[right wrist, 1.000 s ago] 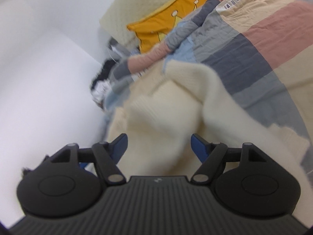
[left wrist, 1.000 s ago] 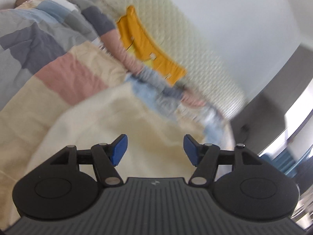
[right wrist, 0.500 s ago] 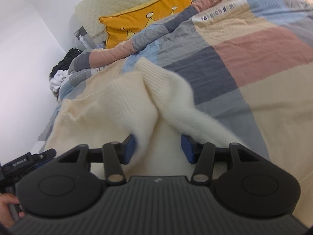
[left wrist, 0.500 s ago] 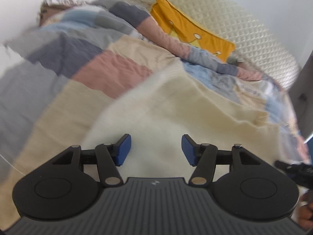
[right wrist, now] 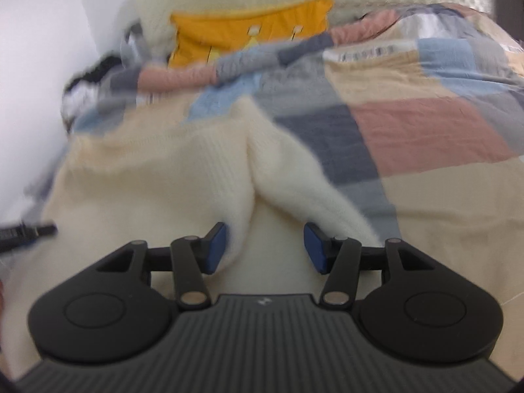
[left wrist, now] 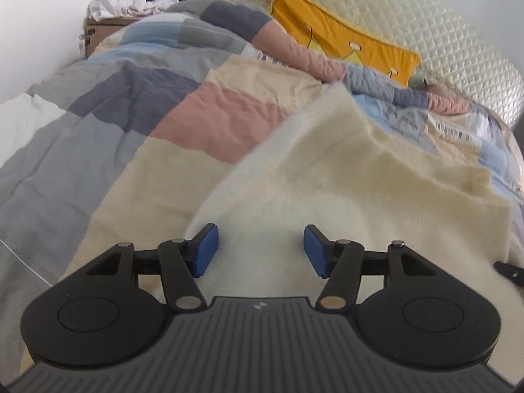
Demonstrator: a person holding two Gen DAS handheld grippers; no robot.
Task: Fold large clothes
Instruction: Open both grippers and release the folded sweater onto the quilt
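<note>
Left gripper (left wrist: pixel 260 247), jaws parted and grasping nothing, poised over the cream sweater (left wrist: pixel 344 177). Right gripper (right wrist: pixel 263 247), jaws likewise apart after closing slightly, with a raised fold of the sweater between the pads but unpinched. The sweater lies spread on a patchwork quilt (left wrist: pixel 137 98), before a yellow cushion (left wrist: pixel 330 39).

Both the left gripper (left wrist: pixel 260 249) and the right gripper (right wrist: pixel 264 247) look alike: a ribbed dark-grey housing with a small pale logo at its far edge, flanked by two rounded black lobes with recessed discs. Black linkage bars with silver pivot pins carry matte black fingers tipped with blue rectangular pads (left wrist: pixel 204 249).
</note>
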